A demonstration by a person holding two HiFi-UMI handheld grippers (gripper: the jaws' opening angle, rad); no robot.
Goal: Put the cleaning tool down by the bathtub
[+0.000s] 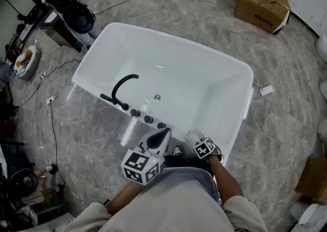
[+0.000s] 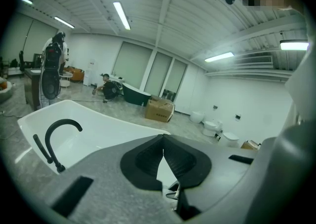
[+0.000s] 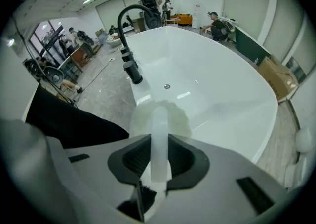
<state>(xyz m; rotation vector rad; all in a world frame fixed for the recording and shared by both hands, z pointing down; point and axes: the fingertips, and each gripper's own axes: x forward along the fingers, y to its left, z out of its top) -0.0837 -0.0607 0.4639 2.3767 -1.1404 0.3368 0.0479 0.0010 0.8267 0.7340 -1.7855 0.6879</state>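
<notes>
Nearest the person, the right gripper [image 3: 159, 144] is pointing steeply down, its jaws pinching the pale handle of the cleaning tool [image 3: 159, 119]. The handle is running straight up between the pads. The tool's round, fluffy white head is sticking out just past the jaw tips and hanging at the near rim of the bathtub [image 1: 168, 65]. Whether it is touching the rim cannot be told.

Beside it, the left gripper [image 2: 163, 141] is hovering with its jaw tips pressed together, gripping nothing.

Beyond both, a black faucet [image 1: 122, 85] is arching over the tub's side wall. Farther off, a cardboard box [image 1: 261, 2] is sitting on the marbled floor [image 1: 286, 103].
</notes>
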